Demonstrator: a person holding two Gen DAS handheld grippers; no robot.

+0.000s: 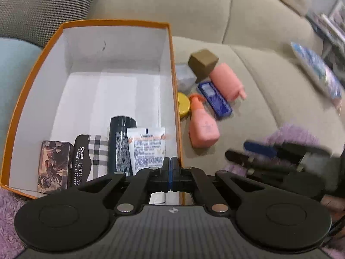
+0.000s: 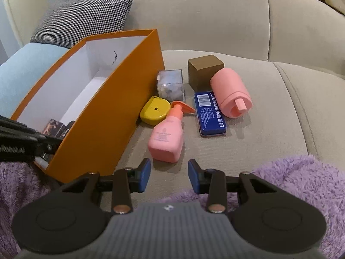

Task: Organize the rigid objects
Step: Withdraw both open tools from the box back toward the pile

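Note:
An orange box (image 1: 173, 69) with white inside sits on the sofa; it also shows in the right wrist view (image 2: 112, 112). In it stand a patterned box (image 1: 55, 166), a plaid case (image 1: 92, 157), a black bottle (image 1: 121, 144) and a Vaseline tube (image 1: 147, 149). My left gripper (image 1: 170, 168) is shut and empty over the box's near right corner. My right gripper (image 2: 169, 177) is open and empty, just short of a pink spray bottle (image 2: 168, 136). Beyond lie a yellow case (image 2: 154, 111), a clear box (image 2: 170, 85), a blue tin (image 2: 210, 114), a brown cube (image 2: 203, 70) and a pink cylinder (image 2: 231, 92).
A checked cushion (image 2: 82, 19) and a light blue cushion (image 2: 23, 73) lie behind and left of the box. A purple fluffy blanket (image 2: 297, 183) covers the near edge. The sofa back (image 2: 204, 17) rises behind the objects.

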